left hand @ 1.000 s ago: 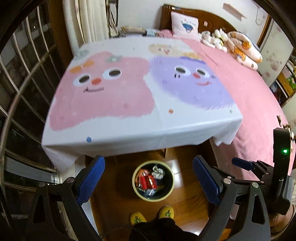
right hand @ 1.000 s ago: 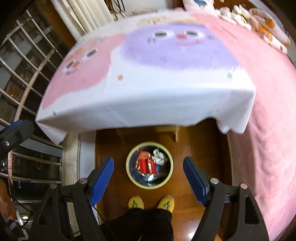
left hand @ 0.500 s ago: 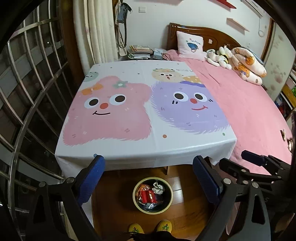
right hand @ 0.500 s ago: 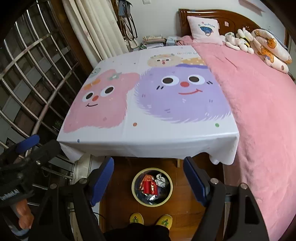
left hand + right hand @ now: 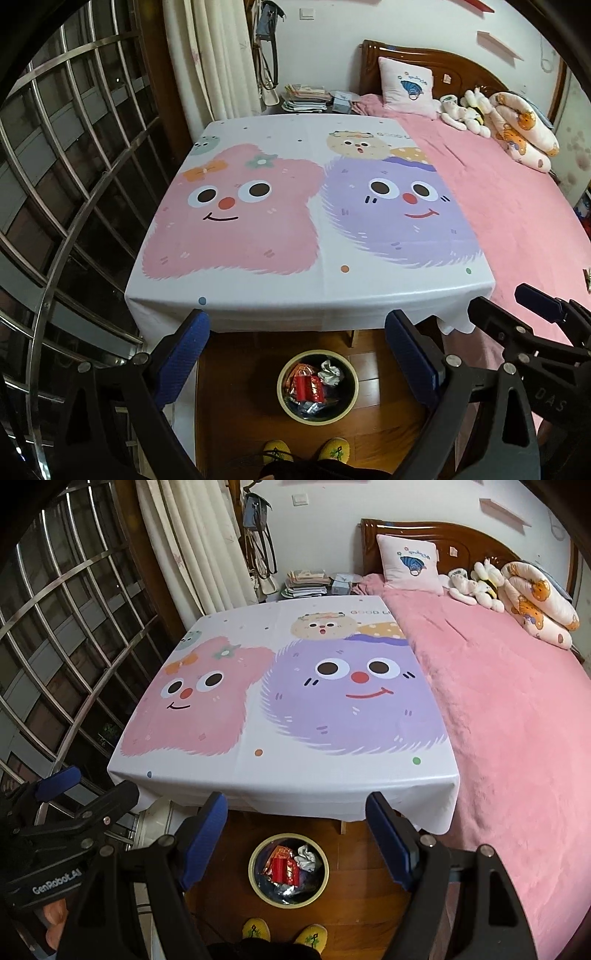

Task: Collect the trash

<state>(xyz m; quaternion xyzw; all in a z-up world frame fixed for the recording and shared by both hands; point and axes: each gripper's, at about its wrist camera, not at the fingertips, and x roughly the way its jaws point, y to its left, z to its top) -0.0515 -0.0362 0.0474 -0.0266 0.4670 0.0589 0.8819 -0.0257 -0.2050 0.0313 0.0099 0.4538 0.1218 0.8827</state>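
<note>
A round bin with a pale yellow rim (image 5: 284,402) (image 5: 252,864) stands on the wooden floor below the table's front edge. Inside lie a red wrapper (image 5: 306,384) (image 5: 282,867), a crumpled white paper (image 5: 330,373) (image 5: 307,856) and other scraps. My left gripper (image 5: 295,354) hangs high above the bin, open, nothing between its blue pads (image 5: 183,360). My right gripper (image 5: 295,834) is likewise open and empty above the bin. Each gripper shows at the edge of the other's view. The table's cartoon cloth (image 5: 314,229) (image 5: 288,709) carries no loose items.
A bed with a pink blanket (image 5: 517,221) (image 5: 517,720) adjoins the table on the right, with plush toys (image 5: 465,110) and a pillow at its head. A barred window (image 5: 55,184) fills the left. A person's yellow slippers (image 5: 306,448) (image 5: 284,932) stand near the bin.
Both grippers have risen and tilted up, so the table top and room now fill the views and the bin looks smaller and lower. The jaws stay open.
</note>
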